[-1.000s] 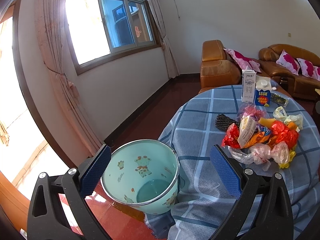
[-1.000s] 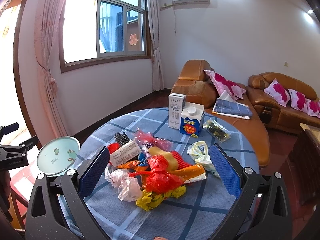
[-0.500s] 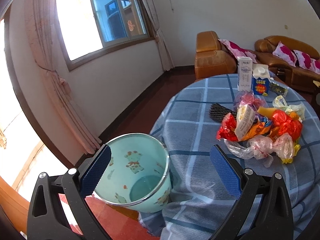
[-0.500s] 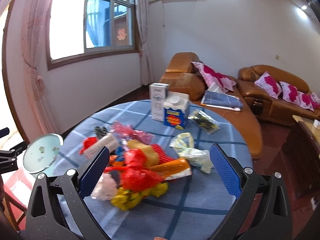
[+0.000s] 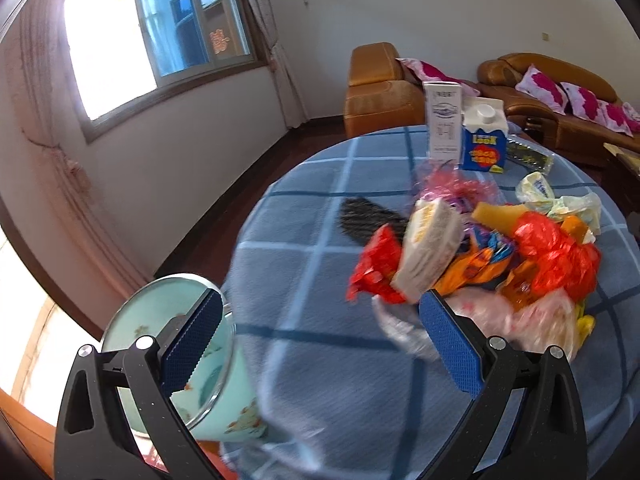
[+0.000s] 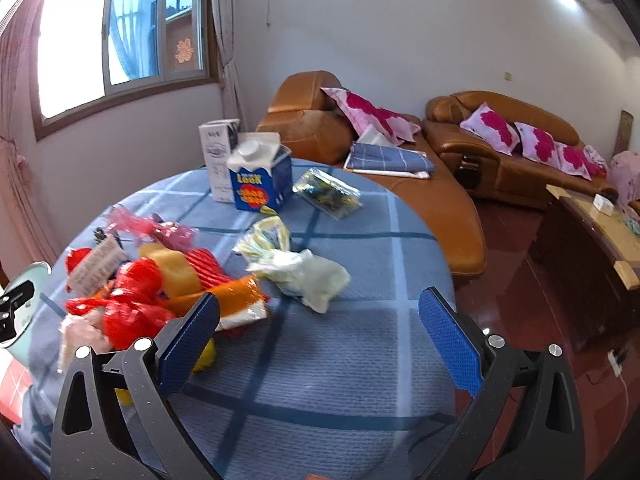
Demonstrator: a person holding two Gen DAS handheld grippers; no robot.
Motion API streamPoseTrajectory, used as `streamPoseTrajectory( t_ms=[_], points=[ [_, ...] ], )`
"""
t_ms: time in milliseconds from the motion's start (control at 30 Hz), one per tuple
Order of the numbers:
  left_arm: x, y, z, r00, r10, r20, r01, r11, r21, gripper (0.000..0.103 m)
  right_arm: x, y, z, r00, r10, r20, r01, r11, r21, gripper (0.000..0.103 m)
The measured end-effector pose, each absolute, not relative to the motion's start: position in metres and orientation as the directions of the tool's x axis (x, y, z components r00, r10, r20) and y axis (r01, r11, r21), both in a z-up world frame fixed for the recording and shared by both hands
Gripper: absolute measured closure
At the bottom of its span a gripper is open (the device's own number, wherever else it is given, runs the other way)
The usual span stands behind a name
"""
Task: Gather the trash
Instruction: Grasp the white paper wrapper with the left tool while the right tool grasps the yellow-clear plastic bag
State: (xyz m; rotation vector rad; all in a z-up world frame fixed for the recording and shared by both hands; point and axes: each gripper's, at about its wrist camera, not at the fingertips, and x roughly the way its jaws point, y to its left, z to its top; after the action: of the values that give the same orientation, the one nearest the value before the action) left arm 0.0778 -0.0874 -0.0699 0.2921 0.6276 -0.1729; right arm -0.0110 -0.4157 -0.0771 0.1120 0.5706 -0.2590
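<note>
A heap of wrappers and plastic bags (image 5: 480, 256) (image 6: 152, 288) lies on the round table with the blue checked cloth (image 5: 320, 248) (image 6: 360, 320). A pale green crumpled bag (image 6: 304, 272) sits apart, just beyond my right gripper (image 6: 320, 332), which is open and holds nothing. A mint-green bin (image 5: 176, 360) (image 6: 24, 280) with cartoon prints stands beside the table's left edge. My left gripper (image 5: 320, 344) is open over the table edge; its left finger overlaps the bin's rim, its right finger reaches the heap's near edge.
A white carton (image 5: 442, 128) (image 6: 218, 164), a blue milk carton (image 5: 484, 140) (image 6: 260, 180) and a clear packet (image 6: 328, 192) stand at the table's far side. Brown leather sofas (image 6: 500, 148) with pink cushions lie beyond; a wooden coffee table (image 6: 592, 232) is at right.
My left gripper has swung right, from over the bin toward the heap. The right gripper has turned right too, so the heap has slid to the left of its view.
</note>
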Motion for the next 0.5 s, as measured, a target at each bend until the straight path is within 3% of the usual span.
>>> streamPoseTrajectory(
  t_ms=[133, 200, 367, 500],
  points=[
    [0.088, -0.107, -0.078, 0.78, -0.109, -0.616, 0.291, 0.935, 0.203, 0.009, -0.009, -0.425, -0.085, 0.804, -0.227, -0.55, 0.296, 0.954, 0.04, 0.005],
    [0.093, -0.117, -0.084, 0.763, -0.126, -0.634, 0.319, 0.926, 0.201, 0.022, -0.009, -0.427, -0.087, 0.803, -0.235, -0.547, 0.304, 0.952, 0.037, 0.005],
    [0.111, -0.129, -0.096, 0.727, -0.148, -0.671, 0.346, 0.923, 0.171, 0.033, -0.007, -0.426, -0.093, 0.804, -0.242, -0.544, 0.299, 0.954, 0.017, 0.005],
    [0.118, -0.134, -0.102, 0.694, -0.182, -0.696, 0.382, 0.913, 0.143, 0.069, -0.005, -0.426, -0.098, 0.8, -0.229, -0.554, 0.288, 0.957, 0.02, 0.005]
  ],
)
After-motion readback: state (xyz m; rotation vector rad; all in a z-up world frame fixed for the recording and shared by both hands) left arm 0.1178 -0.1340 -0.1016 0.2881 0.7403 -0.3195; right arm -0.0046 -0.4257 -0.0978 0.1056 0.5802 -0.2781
